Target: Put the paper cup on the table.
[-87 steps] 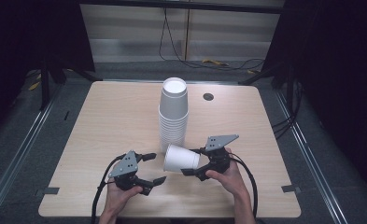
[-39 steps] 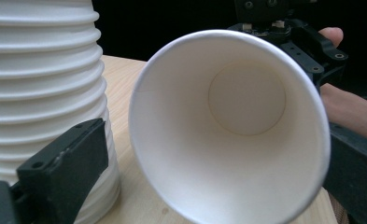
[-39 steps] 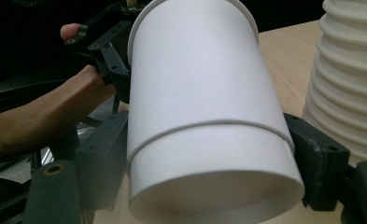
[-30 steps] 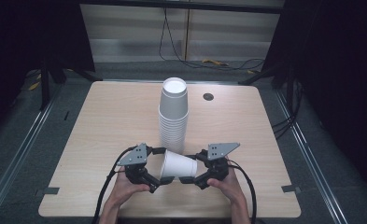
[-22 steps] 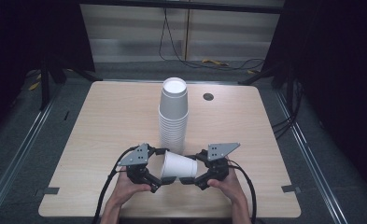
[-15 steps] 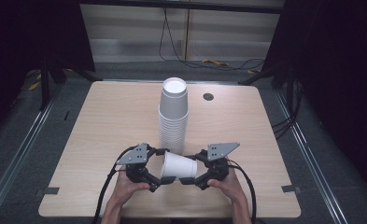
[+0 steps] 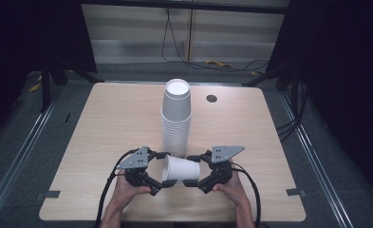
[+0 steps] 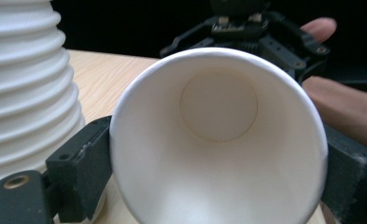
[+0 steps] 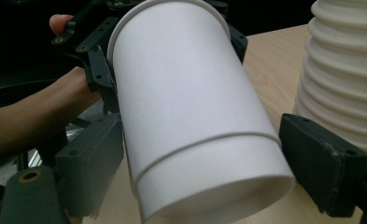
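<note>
One paper cup [image 7: 181, 168] lies sideways between your two claws, at 6 o'clock from the cup stack [image 7: 176, 118] on the surface [image 7: 103, 123].

Your left claw [image 7: 161, 172] is clamped at the cup's rim; your right claw [image 7: 190, 170] has one jaw against its base end, the other apart (the cup's underside is hidden). The stack's top is cut off in both gripper views.

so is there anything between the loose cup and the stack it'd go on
Nothing visible. The loose cup lies on its side between the left claw and the right claw, just in front of the stack of cups. Only bare table lies around them.
</note>
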The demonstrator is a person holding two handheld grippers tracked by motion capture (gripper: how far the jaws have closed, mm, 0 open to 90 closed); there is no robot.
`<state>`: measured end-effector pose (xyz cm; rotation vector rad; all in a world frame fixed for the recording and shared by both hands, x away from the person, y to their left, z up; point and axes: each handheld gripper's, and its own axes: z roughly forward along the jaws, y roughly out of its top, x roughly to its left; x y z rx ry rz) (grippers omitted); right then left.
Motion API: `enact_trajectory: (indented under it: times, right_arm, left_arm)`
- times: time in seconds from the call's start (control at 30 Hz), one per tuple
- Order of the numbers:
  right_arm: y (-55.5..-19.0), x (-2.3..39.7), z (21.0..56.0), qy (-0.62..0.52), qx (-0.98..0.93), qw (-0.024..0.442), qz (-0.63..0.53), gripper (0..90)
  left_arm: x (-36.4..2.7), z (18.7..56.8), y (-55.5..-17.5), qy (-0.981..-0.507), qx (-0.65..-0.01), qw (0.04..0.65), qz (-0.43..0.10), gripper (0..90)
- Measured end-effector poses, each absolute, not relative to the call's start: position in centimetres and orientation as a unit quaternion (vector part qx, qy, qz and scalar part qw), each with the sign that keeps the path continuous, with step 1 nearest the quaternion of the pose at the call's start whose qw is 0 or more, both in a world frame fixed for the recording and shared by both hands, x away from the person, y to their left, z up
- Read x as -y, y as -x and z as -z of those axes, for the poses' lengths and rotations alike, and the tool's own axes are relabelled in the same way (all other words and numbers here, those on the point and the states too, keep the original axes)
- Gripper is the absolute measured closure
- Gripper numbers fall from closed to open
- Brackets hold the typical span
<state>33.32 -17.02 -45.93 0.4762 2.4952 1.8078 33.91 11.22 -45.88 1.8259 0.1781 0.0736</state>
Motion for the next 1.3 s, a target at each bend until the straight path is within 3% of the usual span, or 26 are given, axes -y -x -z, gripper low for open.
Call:
enact_trajectory:
  times: [0.43, 1.3]
  right_arm:
    - [-32.7, 18.0, 46.2, -0.202, -0.776, 0.075, -0.592, 13.0]
    - [-30.9, 21.8, 47.1, -0.326, -0.683, 0.255, -0.602, 13.2]
  left_arm:
    - [-12.0, 45.7, -33.9, -0.797, -0.11, 0.592, -0.051, 10.9]
    - [-16.2, 45.2, -33.9, -0.808, -0.17, 0.557, -0.091, 10.9]
